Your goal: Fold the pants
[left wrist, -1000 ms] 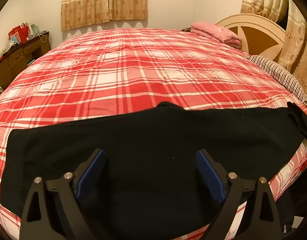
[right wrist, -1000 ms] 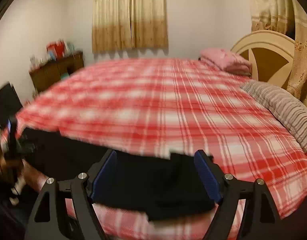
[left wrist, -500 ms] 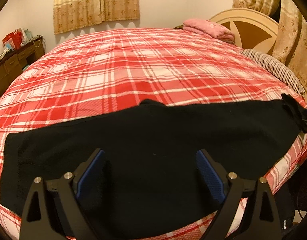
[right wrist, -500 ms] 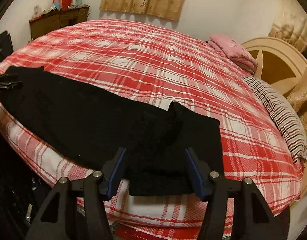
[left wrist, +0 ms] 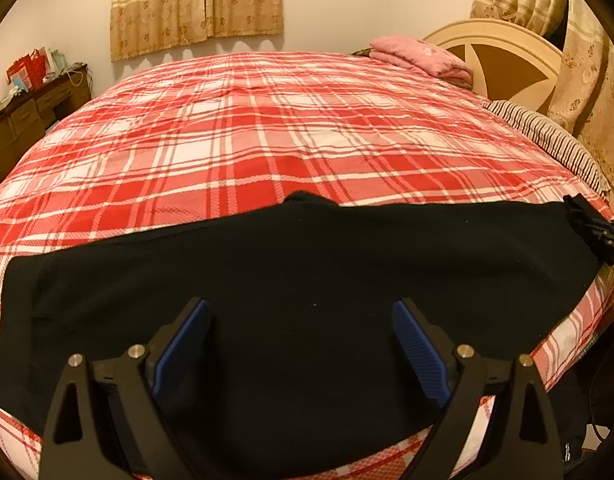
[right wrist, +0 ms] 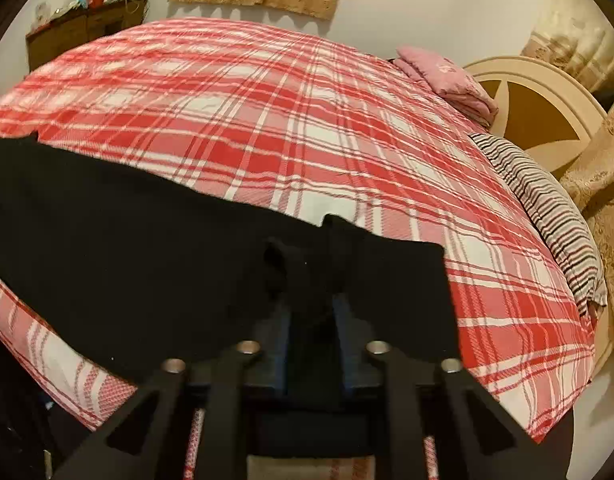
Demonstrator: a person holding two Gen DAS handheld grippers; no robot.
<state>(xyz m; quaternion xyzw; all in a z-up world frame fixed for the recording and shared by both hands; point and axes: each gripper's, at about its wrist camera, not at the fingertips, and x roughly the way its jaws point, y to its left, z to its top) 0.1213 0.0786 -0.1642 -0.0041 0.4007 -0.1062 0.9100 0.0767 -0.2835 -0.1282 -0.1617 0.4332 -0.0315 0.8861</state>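
The right gripper [right wrist: 311, 320] pinches a bunched fold of the pants [right wrist: 147, 248] at lower centre; a shallow bite may slip. The left gripper [left wrist: 299, 344] hovers spread.

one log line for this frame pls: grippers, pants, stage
stage: fold grasp | right gripper: shut on black pants | left gripper: open above pants | pants: flat on plaid bedspread
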